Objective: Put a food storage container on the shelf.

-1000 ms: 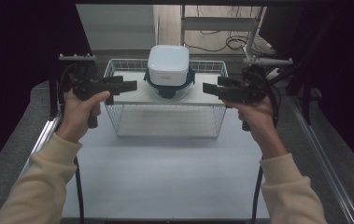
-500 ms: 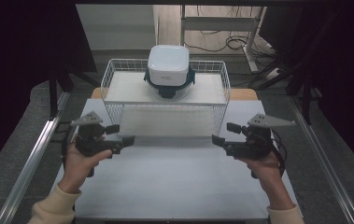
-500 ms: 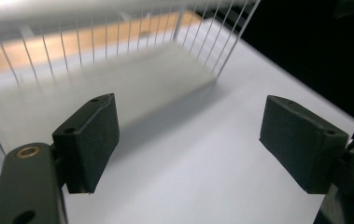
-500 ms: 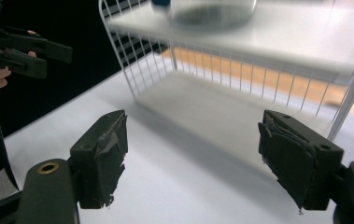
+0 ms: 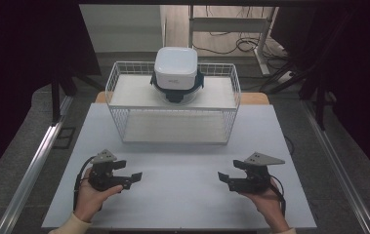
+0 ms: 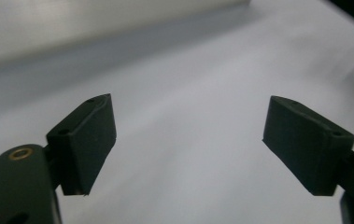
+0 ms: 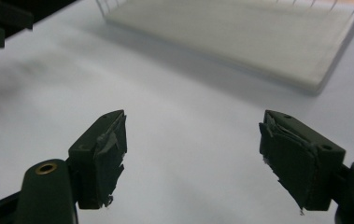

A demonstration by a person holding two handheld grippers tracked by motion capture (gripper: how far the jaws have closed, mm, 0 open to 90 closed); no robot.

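While high view shows basket (image 5: 173,105), gripper views show spread fingers (image 6: 88,140)

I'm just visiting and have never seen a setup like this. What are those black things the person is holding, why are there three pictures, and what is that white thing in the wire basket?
No robot arm here: a person holds two hand tools, each with two black jaws that pinch. In the high view, taken from above the person's side, the left gripper and the right gripper sit low over the near part of the white table, one in each hand. The other two pictures come from small cameras riding on the tools, looking along their jaws. In both, the jaws stand wide apart with nothing between them, so nothing is held. Farther back stands a white wire basket holding a flat white board on which rests a white, rounded-square device with a dark band. What that device is, I cannot tell.
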